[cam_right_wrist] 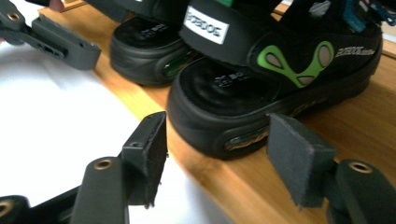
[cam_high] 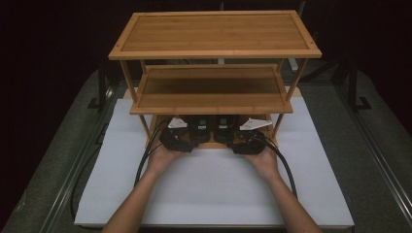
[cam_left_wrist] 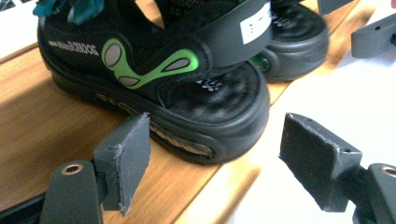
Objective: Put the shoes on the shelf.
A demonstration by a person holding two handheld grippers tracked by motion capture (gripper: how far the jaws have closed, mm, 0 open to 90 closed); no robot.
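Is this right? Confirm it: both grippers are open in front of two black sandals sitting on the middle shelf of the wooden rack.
Not quite. The sandals, one before the left gripper and the other before the right gripper, sit on the bottom shelf of the rack, as the high view shows; the middle shelf is bare. Both grippers are open, as the gripper views show.

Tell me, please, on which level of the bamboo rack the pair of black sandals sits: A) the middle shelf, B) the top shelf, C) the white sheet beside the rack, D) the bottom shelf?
D: the black sandals rest on the lowest board of the bamboo rack, under its bare middle and top shelves, with the open left gripper and the open right gripper each facing a toe.
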